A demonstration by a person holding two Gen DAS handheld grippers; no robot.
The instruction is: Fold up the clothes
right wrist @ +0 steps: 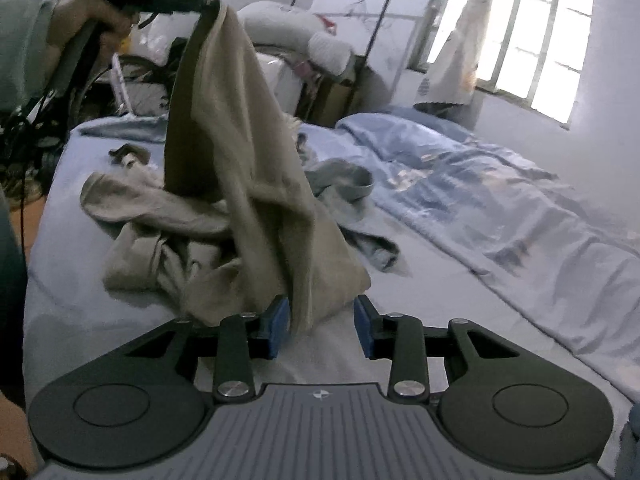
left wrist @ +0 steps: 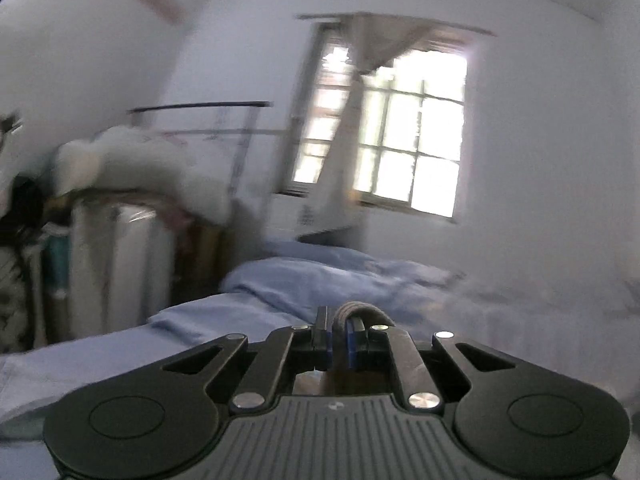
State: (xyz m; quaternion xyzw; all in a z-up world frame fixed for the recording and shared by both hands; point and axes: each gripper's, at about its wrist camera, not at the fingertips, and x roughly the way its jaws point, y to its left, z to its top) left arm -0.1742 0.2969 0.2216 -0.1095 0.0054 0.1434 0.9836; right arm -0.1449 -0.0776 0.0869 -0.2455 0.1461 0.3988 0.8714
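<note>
We see a bed (right wrist: 420, 280) under a pale blue sheet, with one rumpled blue duvet (right wrist: 480, 192) along its far side below the window (right wrist: 532, 40). On the sheet lie three garments that we can count: a large beige garment (right wrist: 248, 184), a grey-blue one (right wrist: 344, 180) behind it, and a small dark brown piece (right wrist: 128, 154) near the far edge. The beige garment is soft and creased; one end is lifted high into a tall, draped peak, while the rest trails in a crumpled heap on the sheet.

Two grippers show. The left gripper (right wrist: 204, 4) is pinched closed on the raised top edge of the beige garment; in its own view a fold of the cloth (left wrist: 356, 312) sits clamped between the blue pads (left wrist: 352, 344). The right gripper (right wrist: 322, 326) is spread wide, a lower fold of the beige garment hanging between its blue pads (right wrist: 280, 324) but not clamped.
</note>
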